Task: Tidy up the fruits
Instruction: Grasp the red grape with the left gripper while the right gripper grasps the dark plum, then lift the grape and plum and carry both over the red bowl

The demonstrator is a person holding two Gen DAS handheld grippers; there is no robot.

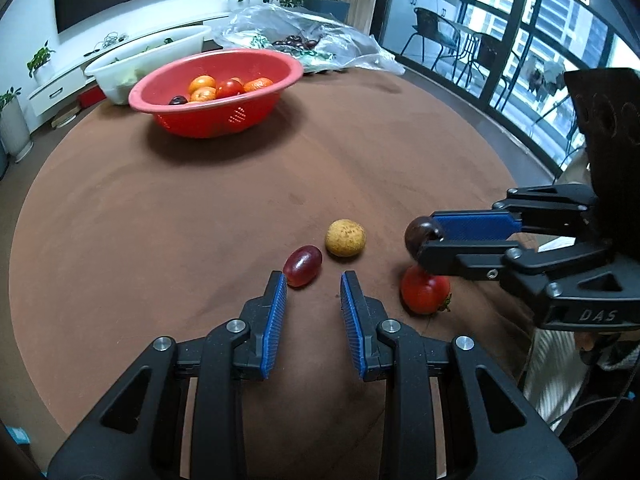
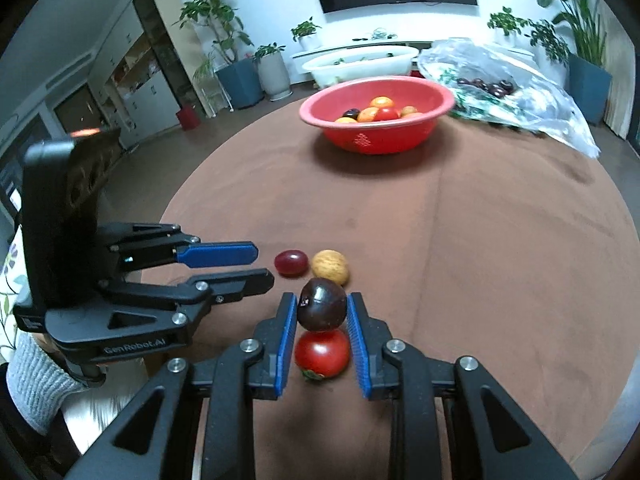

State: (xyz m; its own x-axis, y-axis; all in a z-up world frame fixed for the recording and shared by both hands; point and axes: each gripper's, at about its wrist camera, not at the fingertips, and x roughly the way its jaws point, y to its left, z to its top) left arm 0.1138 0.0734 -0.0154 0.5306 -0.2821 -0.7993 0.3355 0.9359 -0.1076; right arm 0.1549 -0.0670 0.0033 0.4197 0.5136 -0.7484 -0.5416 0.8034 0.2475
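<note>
1. Left wrist view: the left gripper point(image 1: 313, 280) is nearly closed with nothing between its pads, low over the worktop point(image 1: 200, 208). A red grape point(image 1: 303, 265) lies just ahead of its left fingertip, with its long axis slanting up to the right. A yellow fruit point(image 1: 345, 237) sits just past the grape and to the right, close to it or touching. The right gripper point(image 1: 425, 240) comes in from the right, clamped on a dark plum point(image 1: 420, 233), which appears lifted clear above a red tomato point(image 1: 424, 289) on the worktop. The red bowl point(image 1: 216, 84) stands well apart at the far left, already holding oranges, a tomato and a plum.

2. Right wrist view: the right gripper point(image 2: 322, 306) pinches the plum point(image 2: 322, 305) between its blue pads. The tomato point(image 2: 322, 354) lies directly beneath it, further back between the fingers. The bowl point(image 2: 378, 114) lies straight ahead and far off, slightly to the right of the line the gripper points along. The left gripper point(image 2: 262, 266) enters from the left, its tips beside the grape point(image 2: 291, 263). The yellow fruit point(image 2: 330, 267) is just beyond the plum.

3. Judgement: the coming move is likely to be carrying the plum forward to the bowl. The right hand has the load and a clear, straight path across bare worktop. The left hand is nearer the grape, which lies a little left of the line between its fingers.
</note>
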